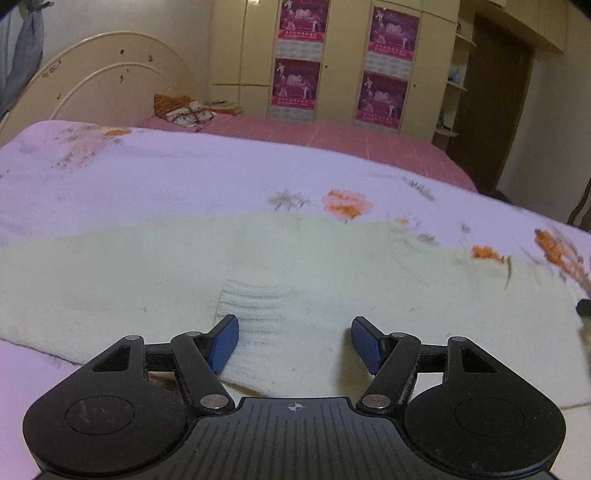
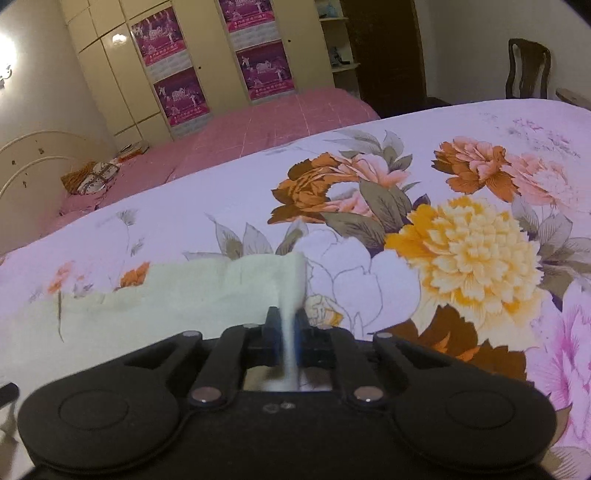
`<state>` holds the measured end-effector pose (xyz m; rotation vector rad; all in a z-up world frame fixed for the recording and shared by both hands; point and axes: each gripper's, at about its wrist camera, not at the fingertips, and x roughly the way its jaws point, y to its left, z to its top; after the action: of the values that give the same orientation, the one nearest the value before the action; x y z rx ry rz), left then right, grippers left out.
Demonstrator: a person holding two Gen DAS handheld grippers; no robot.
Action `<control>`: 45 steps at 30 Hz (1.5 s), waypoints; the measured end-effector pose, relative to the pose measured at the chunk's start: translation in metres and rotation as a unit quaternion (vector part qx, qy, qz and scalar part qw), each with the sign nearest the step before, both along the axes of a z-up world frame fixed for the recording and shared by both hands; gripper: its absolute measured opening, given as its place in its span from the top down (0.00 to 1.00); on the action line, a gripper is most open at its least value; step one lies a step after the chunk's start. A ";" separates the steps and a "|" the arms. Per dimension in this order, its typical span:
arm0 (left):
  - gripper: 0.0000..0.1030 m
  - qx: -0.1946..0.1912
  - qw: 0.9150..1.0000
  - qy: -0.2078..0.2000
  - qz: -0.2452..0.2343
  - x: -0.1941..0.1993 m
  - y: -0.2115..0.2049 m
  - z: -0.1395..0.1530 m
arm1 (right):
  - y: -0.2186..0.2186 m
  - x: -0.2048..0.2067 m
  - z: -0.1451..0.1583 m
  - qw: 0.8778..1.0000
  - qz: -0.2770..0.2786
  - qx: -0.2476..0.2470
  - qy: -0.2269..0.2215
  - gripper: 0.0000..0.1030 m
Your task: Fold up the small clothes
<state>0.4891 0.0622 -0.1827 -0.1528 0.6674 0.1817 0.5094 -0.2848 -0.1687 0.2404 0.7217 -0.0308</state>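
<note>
Floral bedspread (image 2: 461, 240): right fingers (image 2: 286, 332) pinch cream sweater (image 1: 258, 266), left fingers (image 1: 225, 343) spread wide

No legible text, even on the wardrobe posters (image 1: 303, 16).

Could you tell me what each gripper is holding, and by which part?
The right gripper pinches the cream knit garment at its edge; the left gripper holds nothing, jaws open over the ribbed cuff.

Cream ribbed knit garment (image 1: 258, 280), lilac bedspread (image 2: 221, 199) (orange, yellow, pink flowers), pink checked sheet (image 2: 258, 125)
</note>
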 end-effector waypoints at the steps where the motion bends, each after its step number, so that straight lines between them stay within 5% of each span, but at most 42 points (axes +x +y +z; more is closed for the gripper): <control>1: 0.35 -0.001 1.000 -0.008 0.004 0.000 0.001 0.002 | 0.001 -0.002 0.005 1.000 -0.002 -0.006 -0.013 0.78; 4: 0.34 -0.002 1.000 0.003 0.012 0.009 0.003 -0.006 | 0.006 0.002 0.015 0.999 0.009 -0.008 -0.035 0.76; 6: 0.34 0.009 1.000 0.006 0.013 0.012 0.004 -0.012 | 0.007 0.015 0.010 1.000 0.006 -0.011 -0.014 0.58; 8: 0.34 0.014 1.000 0.006 0.010 0.012 0.003 -0.014 | 0.001 0.022 0.002 1.000 -0.009 0.005 0.000 0.56; 10: 0.34 0.020 1.000 0.003 0.008 0.011 0.002 -0.015 | -0.002 0.023 -0.002 1.000 -0.008 0.013 -0.001 0.66; 11: 0.33 0.023 1.000 0.003 0.008 0.011 0.002 -0.015 | -0.002 0.023 -0.003 1.000 -0.002 0.014 -0.002 0.86; 12: 0.33 0.022 1.000 0.003 0.008 0.010 0.002 -0.015 | -0.002 0.023 -0.003 1.000 0.003 0.022 0.000 0.92; 17: 0.16 0.026 1.000 0.007 0.015 0.013 0.003 -0.020 | -0.005 0.019 -0.007 0.999 -0.024 -0.026 -0.015 0.94; 20: 0.16 0.010 1.000 0.014 0.019 0.014 0.009 -0.018 | 0.008 0.019 -0.004 0.998 -0.016 -0.061 -0.017 0.93; 25: 0.16 0.002 1.000 0.016 0.020 0.001 0.008 -0.013 | 0.007 0.004 0.018 0.998 -0.022 -0.035 -0.043 0.69; 29: 0.15 0.039 0.999 0.017 0.010 0.001 0.002 -0.021 | 0.035 -0.016 0.024 0.998 0.043 -0.017 -0.043 0.69; 34: 0.14 0.007 0.999 0.036 0.024 -0.005 0.013 0.000 | 0.068 -0.024 0.000 0.993 0.096 -0.063 0.004 0.66; 39: 0.14 -0.021 0.996 0.051 0.069 -0.036 0.042 0.011 | 0.074 -0.040 0.023 0.994 0.105 -0.012 -0.015 0.53; 45: 0.14 -0.072 0.986 0.050 0.144 -0.090 0.111 0.012 | 0.126 -0.061 0.032 0.985 0.170 0.012 -0.023 0.52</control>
<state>0.3986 0.1729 -0.1708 -0.3828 0.7578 0.4215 0.4483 -0.1588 -0.1370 0.1378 0.7095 0.3075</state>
